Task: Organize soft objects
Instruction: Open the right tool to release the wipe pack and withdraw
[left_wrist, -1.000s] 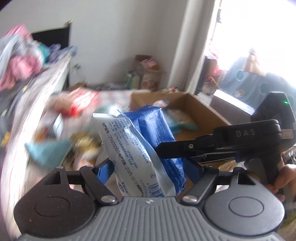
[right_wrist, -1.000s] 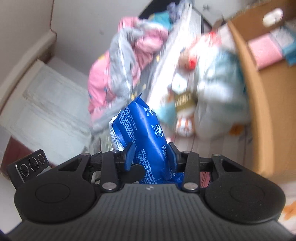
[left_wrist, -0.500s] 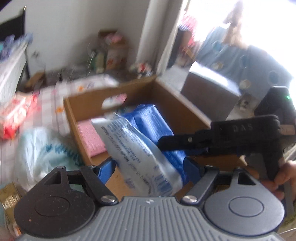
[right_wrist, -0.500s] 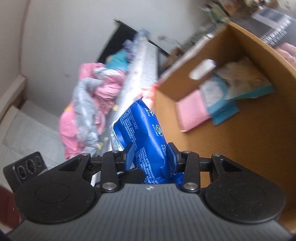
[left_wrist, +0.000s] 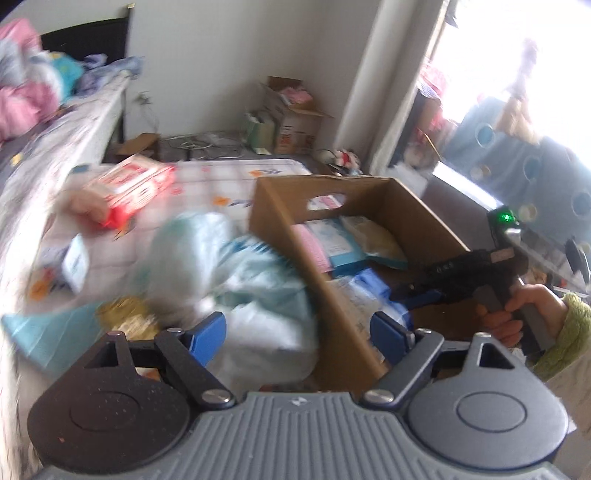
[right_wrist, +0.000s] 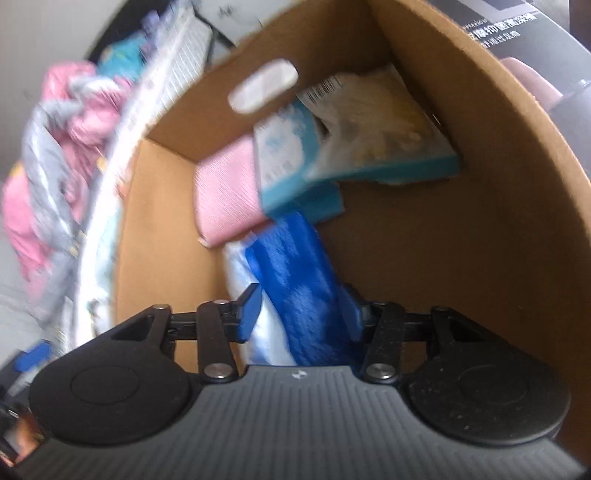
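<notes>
- One cardboard box (right_wrist: 480, 229) holds four packets: pink, two teal, one blue packet (right_wrist: 295, 266).
- Right hand-held gripper (right_wrist: 301, 310) opening around the blue packet inside the box.
- Left hand-held gripper (left_wrist: 297, 326) opening, empty, beside the box.

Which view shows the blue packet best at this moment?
The right wrist view: the blue packet lies close up between the opening right tongs, inside the cardboard box. The left wrist view shows only a blurred part of it behind the box wall.
</notes>
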